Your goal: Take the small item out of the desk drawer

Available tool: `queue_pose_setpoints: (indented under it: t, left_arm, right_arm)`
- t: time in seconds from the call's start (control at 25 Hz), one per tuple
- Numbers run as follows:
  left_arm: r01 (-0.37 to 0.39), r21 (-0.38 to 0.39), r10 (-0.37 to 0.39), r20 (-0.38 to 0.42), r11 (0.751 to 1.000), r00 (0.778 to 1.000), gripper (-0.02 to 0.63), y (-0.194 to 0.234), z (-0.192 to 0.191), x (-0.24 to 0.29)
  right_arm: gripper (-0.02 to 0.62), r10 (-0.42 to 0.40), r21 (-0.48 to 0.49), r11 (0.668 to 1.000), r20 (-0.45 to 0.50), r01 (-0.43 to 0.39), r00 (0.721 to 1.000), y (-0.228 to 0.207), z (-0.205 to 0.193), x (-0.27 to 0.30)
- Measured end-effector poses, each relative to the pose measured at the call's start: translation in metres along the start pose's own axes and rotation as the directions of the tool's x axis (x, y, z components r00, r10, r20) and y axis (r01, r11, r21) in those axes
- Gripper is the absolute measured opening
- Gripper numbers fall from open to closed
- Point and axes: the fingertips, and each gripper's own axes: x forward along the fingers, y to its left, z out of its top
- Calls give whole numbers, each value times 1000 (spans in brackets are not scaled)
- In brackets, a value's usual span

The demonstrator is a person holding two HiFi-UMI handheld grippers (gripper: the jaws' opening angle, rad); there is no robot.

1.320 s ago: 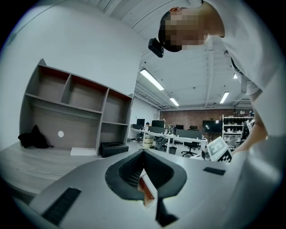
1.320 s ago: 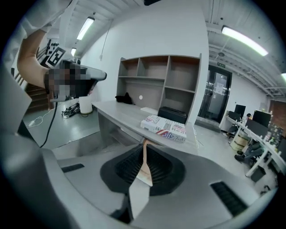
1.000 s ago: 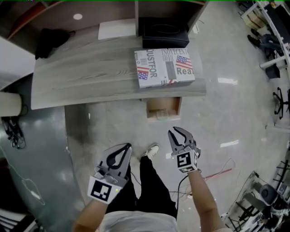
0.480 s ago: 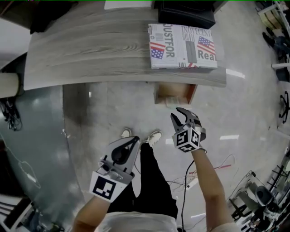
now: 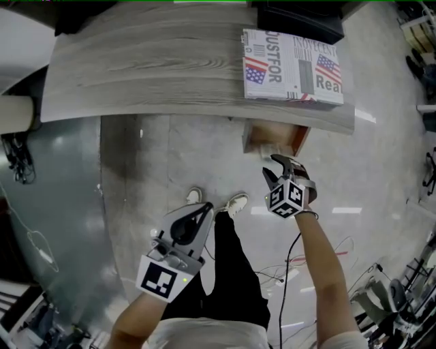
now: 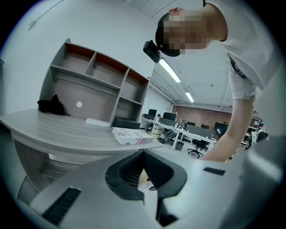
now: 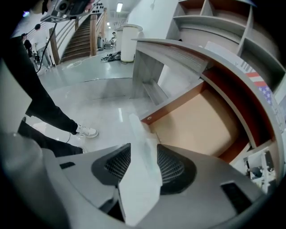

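Observation:
The desk drawer (image 5: 300, 140) stands pulled out under the desk's right end, and its tan bottom (image 7: 203, 120) looks bare. My right gripper (image 5: 275, 165) points steeply down at the drawer's front edge. A small pale, flat packet (image 7: 140, 172) lies tilted between its jaws (image 7: 144, 136). The jaws have just been opening, and the pads (image 7: 172, 166) no longer seem to press on the packet. My left gripper (image 5: 204, 208) hangs low at the left, beside the person's leg. It is shut and empty, its tips (image 6: 144, 154) meeting.
A grey wooden desk (image 5: 136, 75) carries a flag-printed box (image 5: 293, 68) above the drawer and a black box (image 5: 300, 17) behind it. A shelf unit (image 6: 98, 85) rises at the desk's back. The person's shoes (image 5: 235, 202) and loose cables (image 5: 300, 266) are on the glossy floor.
My right gripper has come down and forward from waist height to the open drawer's front, tipping downward. The left gripper has sunk a little. The desk sits nearer in view.

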Motion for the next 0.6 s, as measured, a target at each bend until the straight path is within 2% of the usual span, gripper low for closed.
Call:
queue_pose_setpoints:
  t: [0.04,0.16,0.4,0.48,0.6]
  left_arm:
    - [-2,-2,2,1,1000,1000,17,1,0,-1]
    - [-8,-9,8,6,1000,1000,17,3,1,-3]
    - [-13,-10,13,12,1000,1000,17,9,4,-9]
    - [-11,-8,11,17,1000,1000,17,10,6,-10]
    - [-5,-5,5,34,1000,999,17,9,14,-12]
  right_arm:
    - [188,8,-12,1000,-7,-8,1000,1,-1,1]
    - [66,17,-32,999,-23,-18,1000,0,-1,1]
    - [31,-8,-18,1000,-6,8,1000,-5,9,-9]
    - [28,-22,21,1000,3,22,1000,-8,12,-14]
    - [26,-45,186,982,38,37,998,-16,16,-28]
